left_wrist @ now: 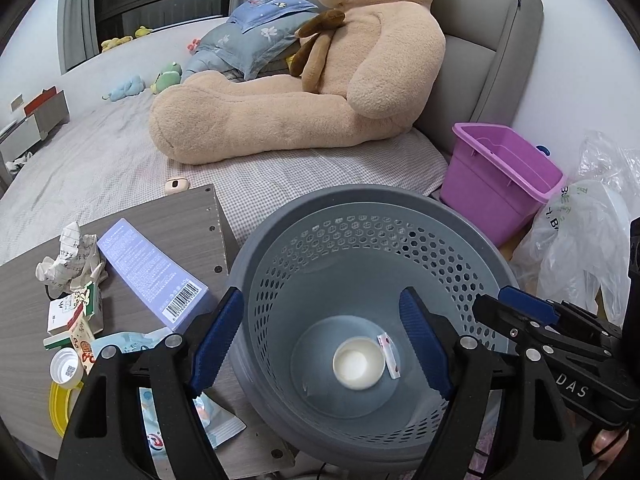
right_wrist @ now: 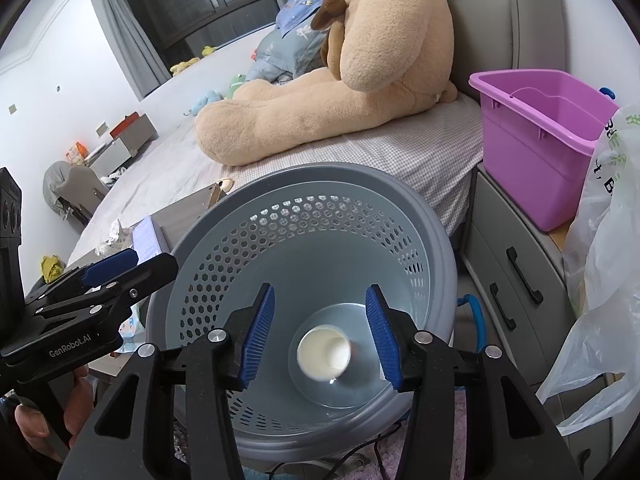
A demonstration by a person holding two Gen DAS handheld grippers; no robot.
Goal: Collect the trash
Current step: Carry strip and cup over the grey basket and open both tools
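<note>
A grey perforated trash basket [left_wrist: 280, 224] [right_wrist: 192, 236] stands between a small table and a nightstand. A white cup [left_wrist: 359, 364] [right_wrist: 324, 354] and a small wrapper [left_wrist: 390, 354] lie at its bottom. My left gripper [left_wrist: 322, 340] is open and empty over the basket's left side. My right gripper [right_wrist: 320, 336] is open and empty above the basket's middle; it also shows at the right of the left wrist view [left_wrist: 516, 312]. On the grey table [left_wrist: 168, 220] lie crumpled paper [left_wrist: 68, 258], a lilac box [left_wrist: 152, 276], a small carton [left_wrist: 74, 312], a white cap [left_wrist: 66, 365] and wrappers [left_wrist: 128, 342].
A bed [left_wrist: 100, 152] with a big teddy bear [left_wrist: 300, 92] and small toys is behind. A purple bin [left_wrist: 500, 184] and a clear plastic bag [left_wrist: 584, 248] sit on the nightstand [right_wrist: 516, 232] at right. A cable lies on the floor below the basket.
</note>
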